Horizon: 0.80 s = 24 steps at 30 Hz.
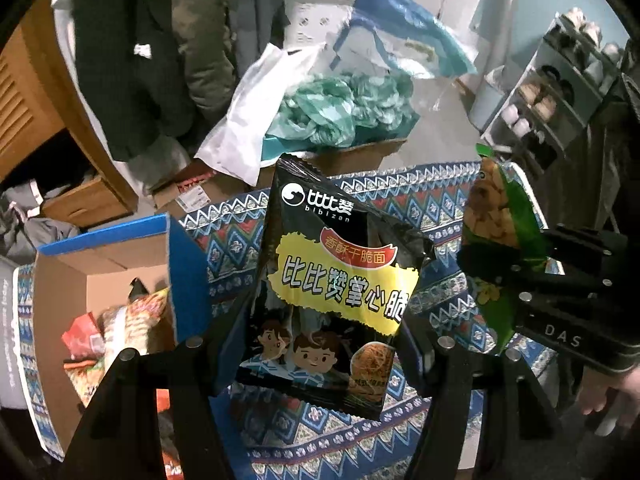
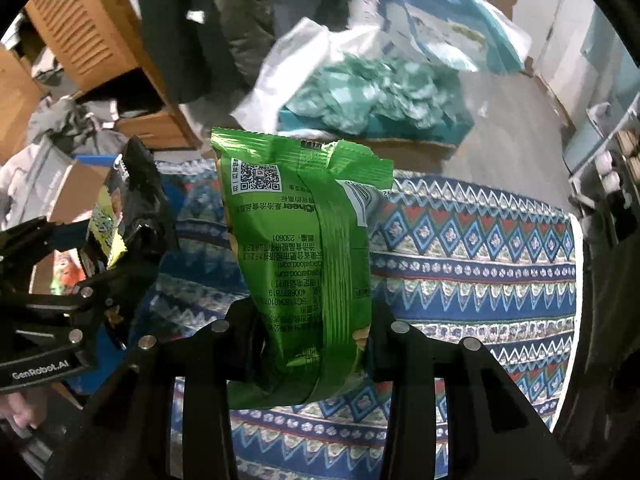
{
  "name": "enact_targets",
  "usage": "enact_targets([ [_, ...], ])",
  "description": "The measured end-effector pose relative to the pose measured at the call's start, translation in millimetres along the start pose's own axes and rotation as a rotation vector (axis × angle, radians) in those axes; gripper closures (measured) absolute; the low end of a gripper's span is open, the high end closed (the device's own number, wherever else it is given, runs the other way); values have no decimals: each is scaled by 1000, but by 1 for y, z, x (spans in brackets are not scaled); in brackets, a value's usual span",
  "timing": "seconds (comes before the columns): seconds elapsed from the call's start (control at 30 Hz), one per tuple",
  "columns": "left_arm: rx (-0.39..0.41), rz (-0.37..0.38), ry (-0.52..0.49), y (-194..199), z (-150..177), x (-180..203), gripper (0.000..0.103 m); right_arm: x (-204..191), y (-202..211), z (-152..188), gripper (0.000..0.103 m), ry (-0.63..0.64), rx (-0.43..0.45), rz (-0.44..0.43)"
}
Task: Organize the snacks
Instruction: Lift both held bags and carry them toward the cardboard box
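Black noodle pack [image 1: 332, 292], glossy, yellow banner with Chinese lettering and cartoon kids on the front, held upright off the patterned cloth [image 1: 420, 200], pinched at its lower sides, crumpled along the right edge. Green pack [image 2: 300, 264] alongside, also raised upright, back panel with QR code and print upside down, clamped near its bottom. Open box [image 1: 108, 264] at left, blue rim, cardboard inside, holding more packs [image 1: 120, 320] in orange and red, blurred.
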<state>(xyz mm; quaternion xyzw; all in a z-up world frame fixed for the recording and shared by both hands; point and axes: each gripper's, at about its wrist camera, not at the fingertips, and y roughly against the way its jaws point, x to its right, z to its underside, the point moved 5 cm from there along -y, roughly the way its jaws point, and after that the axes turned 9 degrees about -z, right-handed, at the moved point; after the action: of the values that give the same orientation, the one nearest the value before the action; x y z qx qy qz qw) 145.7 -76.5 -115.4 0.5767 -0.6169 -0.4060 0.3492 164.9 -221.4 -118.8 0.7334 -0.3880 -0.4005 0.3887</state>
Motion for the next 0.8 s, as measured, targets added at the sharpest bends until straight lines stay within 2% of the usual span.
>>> enact_targets([
  [0.2, 37, 8, 46, 23, 5, -15, 36, -21, 10, -2, 66, 42, 18, -29],
  [0.37, 77, -15, 69, 42, 14, -30, 36, -40, 17, -3, 66, 77, 32, -53],
  [0.5, 83, 0, 107, 50, 24, -41, 36, -54, 23, -4, 66, 101, 43, -70],
  [0.8, 110, -40, 179, 64, 40, -83, 36, -94, 19, -10, 66, 151, 39, -116],
])
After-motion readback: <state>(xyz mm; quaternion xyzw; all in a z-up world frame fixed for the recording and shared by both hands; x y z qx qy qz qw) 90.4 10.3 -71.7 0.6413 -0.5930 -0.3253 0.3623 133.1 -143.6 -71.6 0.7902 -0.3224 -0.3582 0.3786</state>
